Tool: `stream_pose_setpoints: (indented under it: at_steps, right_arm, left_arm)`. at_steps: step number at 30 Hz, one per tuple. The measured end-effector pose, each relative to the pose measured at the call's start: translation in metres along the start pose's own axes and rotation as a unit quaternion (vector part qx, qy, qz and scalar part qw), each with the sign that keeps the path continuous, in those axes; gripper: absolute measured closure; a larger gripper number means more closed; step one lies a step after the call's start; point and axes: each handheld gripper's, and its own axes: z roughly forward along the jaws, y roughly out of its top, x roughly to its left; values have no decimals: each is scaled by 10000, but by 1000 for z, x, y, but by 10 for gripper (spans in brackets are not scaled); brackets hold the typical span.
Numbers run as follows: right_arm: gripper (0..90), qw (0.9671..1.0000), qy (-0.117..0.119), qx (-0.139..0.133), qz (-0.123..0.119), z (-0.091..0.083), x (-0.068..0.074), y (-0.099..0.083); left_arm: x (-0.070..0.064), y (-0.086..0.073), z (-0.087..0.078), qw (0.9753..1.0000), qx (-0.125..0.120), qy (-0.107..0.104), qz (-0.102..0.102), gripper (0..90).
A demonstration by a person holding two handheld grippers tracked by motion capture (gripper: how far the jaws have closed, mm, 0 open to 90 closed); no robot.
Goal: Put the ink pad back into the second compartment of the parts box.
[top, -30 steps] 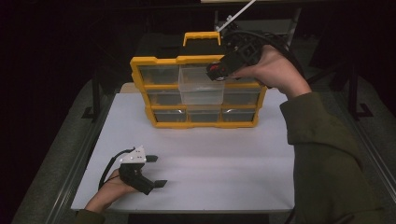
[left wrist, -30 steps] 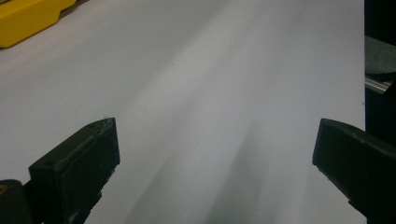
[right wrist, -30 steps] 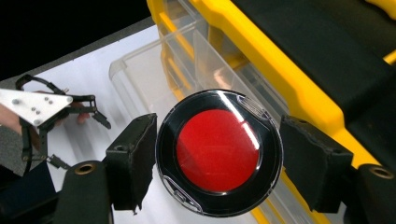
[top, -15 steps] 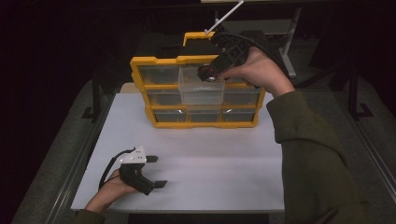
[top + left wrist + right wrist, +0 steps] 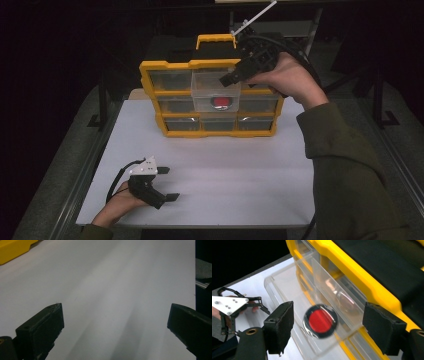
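Note:
A yellow organizer (image 5: 150, 75) with clear drawers stands at the back of the white table (image 5: 240, 175). Its top middle drawer (image 5: 212, 87) is pulled out toward me. Inside it is a red disc with a black rim (image 5: 221, 102), slightly blurred in the right gripper view (image 5: 320, 321). My right gripper (image 5: 235, 76) hovers over that drawer, open, its jaws on either side of the disc and apart from it (image 5: 328, 315). My left gripper (image 5: 168, 183) rests on the table at the front left, open with nothing between the jaws (image 5: 115, 317).
The organizer has a yellow carry handle (image 5: 216, 39) on top and two more rows of shut drawers (image 5: 217, 123) below the open one. Bare white tabletop lies between the organizer and the front edge. Dark frame rails (image 5: 90, 165) run along the table's sides.
The right gripper has shifted left over the pulled-out drawer, and the red disc now shows inside the drawer. The left gripper has stayed still.

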Motion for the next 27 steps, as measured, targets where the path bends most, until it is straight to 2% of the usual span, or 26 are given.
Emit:
stream_pose_setpoints:
  at_steps: [5, 9, 27]
  right_arm:
    - [235, 10000, -1, -57, 46, -10, -2, -14]
    - [222, 9999, 23, -87, 92, -11, -4, -28]
    - [156, 9998, 114, -154, 67, 12, 0, -82]
  left_arm:
    - [1, -1, -1, 10000, 16, 5, -21, 0]
    - [0, -2, -2, 10000, -2, 22, -42, 0]
    - [1, -3, -4, 10000, -15, 39, -21, 0]
